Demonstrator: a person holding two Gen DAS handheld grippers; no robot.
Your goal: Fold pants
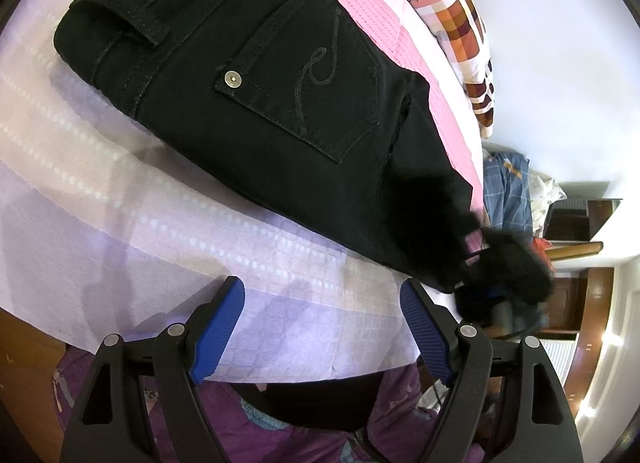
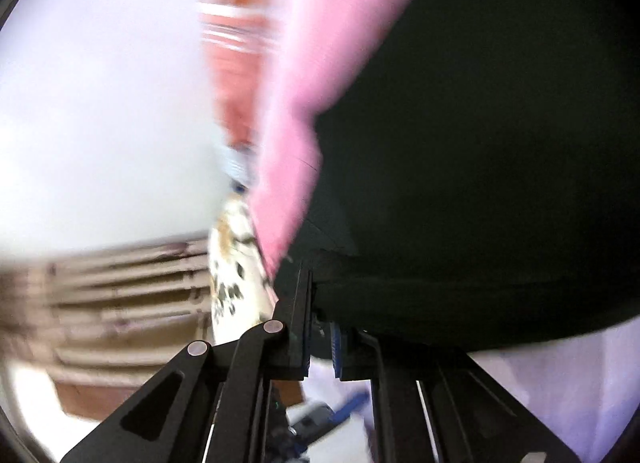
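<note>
Black pants [image 1: 260,103] lie on a pink and lilac bed cover [image 1: 120,191], waistband at upper left, a back pocket with rivets facing up. My left gripper [image 1: 320,303] is open and empty, its blue pads [image 1: 218,329] just short of the pants' near edge. In the left wrist view my right gripper [image 1: 500,283] is a dark blur at the pants' right end. In the blurred right wrist view the right gripper [image 2: 320,327] is shut on the black pants [image 2: 480,143], which fill the right of that view.
A checked pillow [image 1: 464,23] lies at the bed's far edge. Blue checked cloth [image 1: 506,191] and wooden furniture [image 1: 576,247] stand to the right. A purple patterned cloth [image 1: 160,403] hangs below the bed's near edge.
</note>
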